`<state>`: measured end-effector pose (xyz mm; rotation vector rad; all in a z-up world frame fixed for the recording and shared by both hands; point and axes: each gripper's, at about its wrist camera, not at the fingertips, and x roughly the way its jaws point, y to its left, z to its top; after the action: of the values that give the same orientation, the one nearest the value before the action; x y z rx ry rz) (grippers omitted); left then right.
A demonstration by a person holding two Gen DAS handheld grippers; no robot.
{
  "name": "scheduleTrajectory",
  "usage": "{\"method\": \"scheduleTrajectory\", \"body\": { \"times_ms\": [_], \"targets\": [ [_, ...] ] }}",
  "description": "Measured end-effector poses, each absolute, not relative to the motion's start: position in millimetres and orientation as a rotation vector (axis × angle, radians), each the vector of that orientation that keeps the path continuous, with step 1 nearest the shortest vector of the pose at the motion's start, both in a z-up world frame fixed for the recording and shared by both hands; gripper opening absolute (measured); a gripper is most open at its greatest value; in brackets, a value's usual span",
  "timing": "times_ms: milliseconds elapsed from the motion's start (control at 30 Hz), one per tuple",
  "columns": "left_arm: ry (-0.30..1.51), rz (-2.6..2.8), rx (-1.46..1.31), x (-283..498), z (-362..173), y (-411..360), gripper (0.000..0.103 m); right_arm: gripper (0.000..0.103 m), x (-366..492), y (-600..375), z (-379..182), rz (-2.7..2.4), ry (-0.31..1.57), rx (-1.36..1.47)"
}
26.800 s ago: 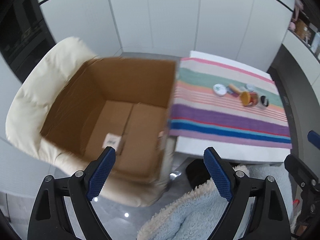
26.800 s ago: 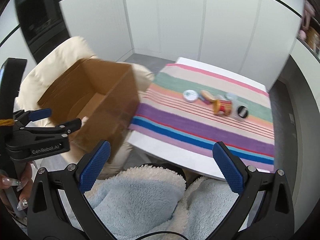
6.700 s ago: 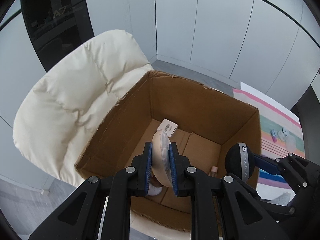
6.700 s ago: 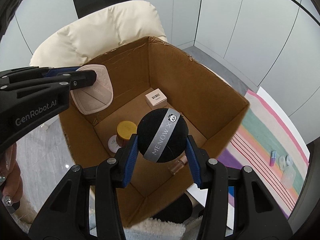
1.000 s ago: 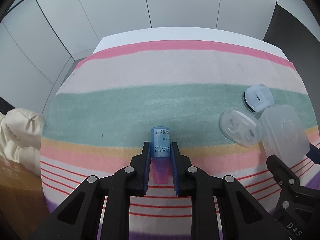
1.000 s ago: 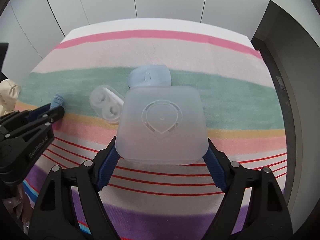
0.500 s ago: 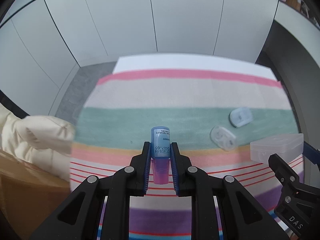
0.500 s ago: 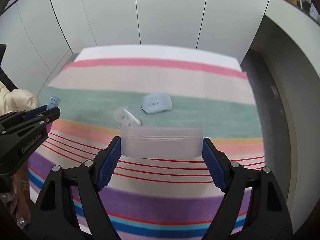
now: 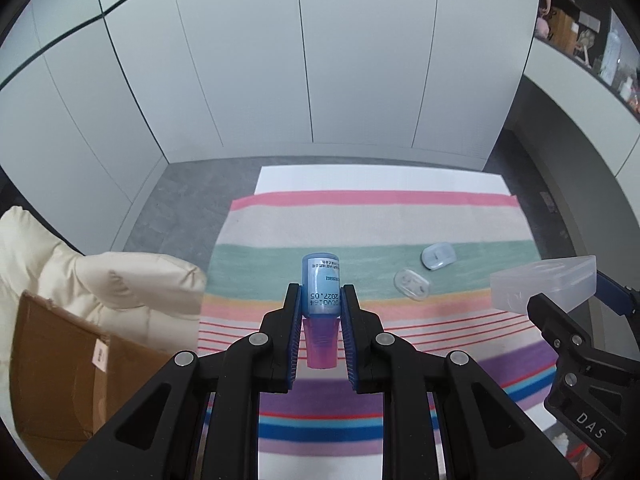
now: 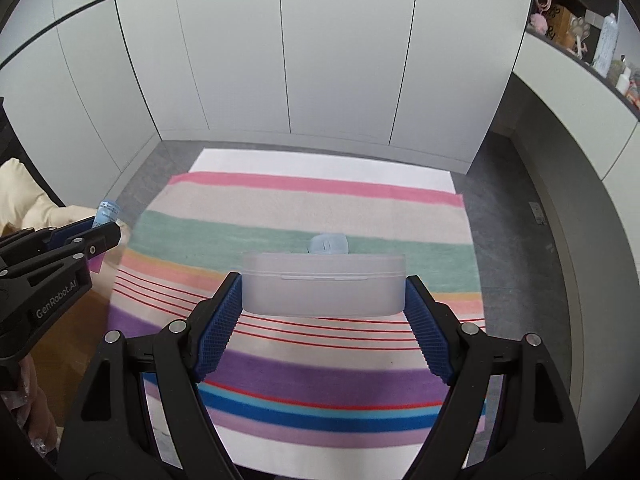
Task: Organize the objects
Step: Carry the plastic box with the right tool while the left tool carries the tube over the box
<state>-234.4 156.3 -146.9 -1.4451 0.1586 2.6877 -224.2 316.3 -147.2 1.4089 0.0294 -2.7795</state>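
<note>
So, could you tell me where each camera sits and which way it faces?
Left wrist: on the left gripper, looking down over its small bottle at the striped cloth; the right gripper shows at the right edge.
Right wrist: on the right gripper, same direction, over its frosted case; the left gripper shows at the left.
Shared: cloth, both held items, pale-blue case.

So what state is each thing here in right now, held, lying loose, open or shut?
Left hand-held gripper: shut on the vial.
Vial: held, off the cloth.
Right hand-held gripper: shut on the box.
Box: lid closed, held, off the cloth.
Blue case: lying loose on the cloth.
Clear case: lying loose on the cloth.
</note>
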Motion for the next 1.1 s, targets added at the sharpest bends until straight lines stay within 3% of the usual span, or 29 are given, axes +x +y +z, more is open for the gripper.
{"method": "scheduleTrajectory", "body": {
  "times_ms": [300, 1100],
  "targets": [
    [0.156, 2.713, -1.396, -203.4, -113.7, 146.1, 0.019, 0.082, -196.9, 307.3, -109.1, -2.809, 0.046, 1.343],
    [0.203, 2.689, -1.332, -70.1, -75.6, 125.8, 0.019, 0.082, -81.2, 298.0, -82.9, -2.805, 0.036, 1.322]
  ]
}}
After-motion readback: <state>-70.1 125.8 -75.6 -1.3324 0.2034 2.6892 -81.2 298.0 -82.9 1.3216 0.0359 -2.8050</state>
